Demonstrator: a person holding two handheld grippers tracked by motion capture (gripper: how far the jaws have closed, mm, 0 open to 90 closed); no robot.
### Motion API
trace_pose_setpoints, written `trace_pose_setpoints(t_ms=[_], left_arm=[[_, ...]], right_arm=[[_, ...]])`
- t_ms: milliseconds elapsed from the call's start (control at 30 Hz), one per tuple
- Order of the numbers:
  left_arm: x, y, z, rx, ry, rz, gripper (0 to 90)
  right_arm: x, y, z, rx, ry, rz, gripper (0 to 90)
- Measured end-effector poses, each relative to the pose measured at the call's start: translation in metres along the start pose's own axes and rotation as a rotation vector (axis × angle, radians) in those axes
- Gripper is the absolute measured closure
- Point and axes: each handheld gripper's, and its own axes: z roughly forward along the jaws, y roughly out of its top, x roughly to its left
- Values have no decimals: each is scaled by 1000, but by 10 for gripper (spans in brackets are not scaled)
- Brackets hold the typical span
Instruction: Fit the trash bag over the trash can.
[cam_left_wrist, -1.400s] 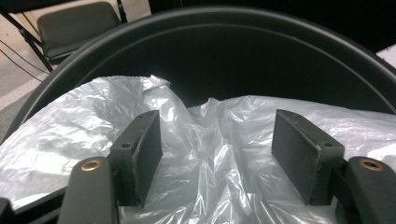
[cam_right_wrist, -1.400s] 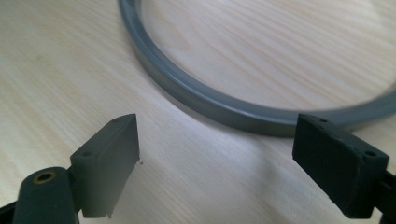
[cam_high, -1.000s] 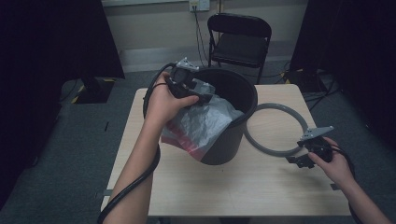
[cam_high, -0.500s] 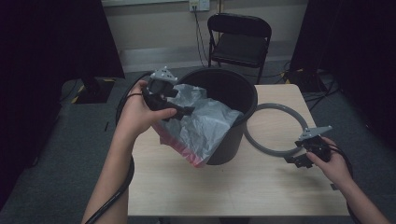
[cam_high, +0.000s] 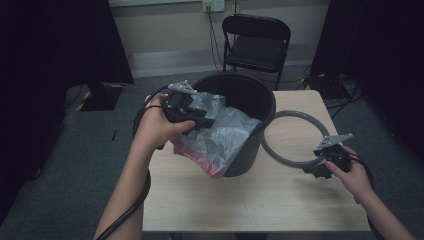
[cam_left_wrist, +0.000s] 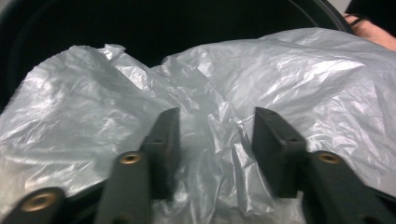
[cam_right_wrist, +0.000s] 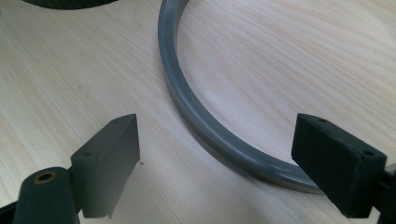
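The black bin (cam_high: 245, 115) is standing on the counter (cam_high: 280, 200), grey bag (cam_high: 225, 135) draping over its near rim. The left claw (cam_high: 202, 121), angling bin-ward, has just been closing, bag bunching between unpressed jaws. Right of the bin, the right claw (cam_high: 316, 169) is hovering wide open astride the grey ring (cam_high: 295, 137).

left hand-held gripper (cam_high: 197, 119): raised, jaws just closing, part-open; right hand-held gripper (cam_high: 320, 170): low, jaws wide apart
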Motion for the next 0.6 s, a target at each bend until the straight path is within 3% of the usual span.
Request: trace_pose_setpoints(t_ms=[67,167,233,300,433,600], left_arm=[[-1,2,3,20,-12,-2,702],[-5,8,5,81,12,33,842],[-9,13,7,121,43,52,869],[-9,16,8,131,46,54,878],[-4,22,12,107,43,18,879],[1,35,16,67,59,11,882]], right_arm=[[-1,0,-1,-2,1,3,147],[-2,0,-4,-3,0,14,147],[-3,0,-6,-5,3,10,147],[-3,2,-7,-8,5,10,147],[-2,8,-7,-1,24,-13,147],[2,21,-5,44,32,-71,147]])
